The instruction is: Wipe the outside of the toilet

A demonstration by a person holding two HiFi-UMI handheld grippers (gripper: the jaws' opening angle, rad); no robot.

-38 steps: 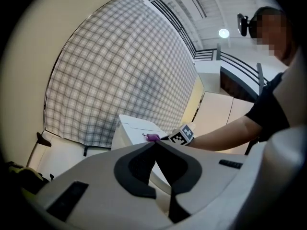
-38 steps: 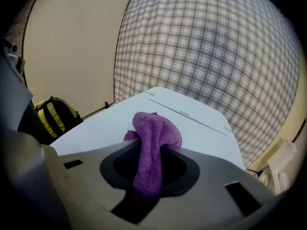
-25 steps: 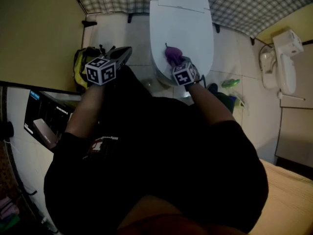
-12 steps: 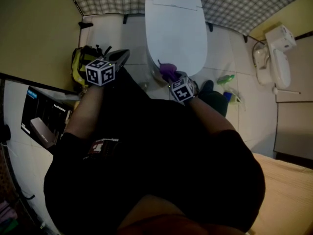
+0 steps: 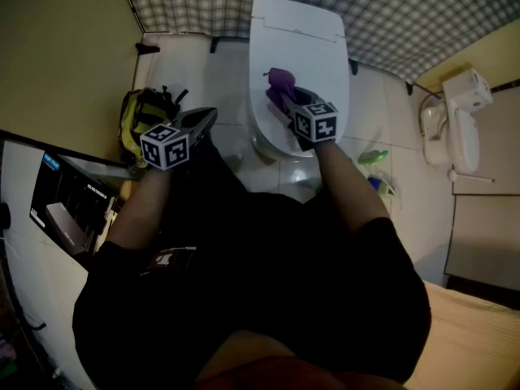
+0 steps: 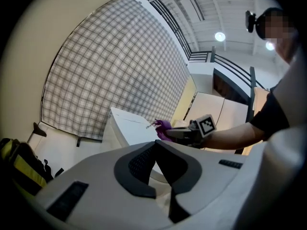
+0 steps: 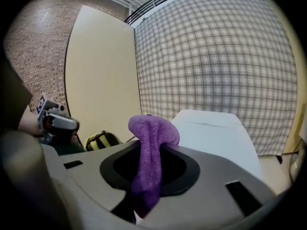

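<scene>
White toilet (image 5: 301,47), lid down, stood at upper centre of the head view. Right gripper (image 5: 284,97) sat over the lid, and left gripper (image 5: 210,114) hung left of the bowl, jaws together, empty. Purple cloth (image 5: 279,80) was clamped in the right jaws.

Yellow bag (image 5: 143,114) stands close left of toilet (image 5: 299,51).

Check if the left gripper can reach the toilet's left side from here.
Probably yes. Only bare floor tile lies between the left gripper and the toilet. Its fingers are shut and empty, though: the right gripper holds the purple cloth.
</scene>
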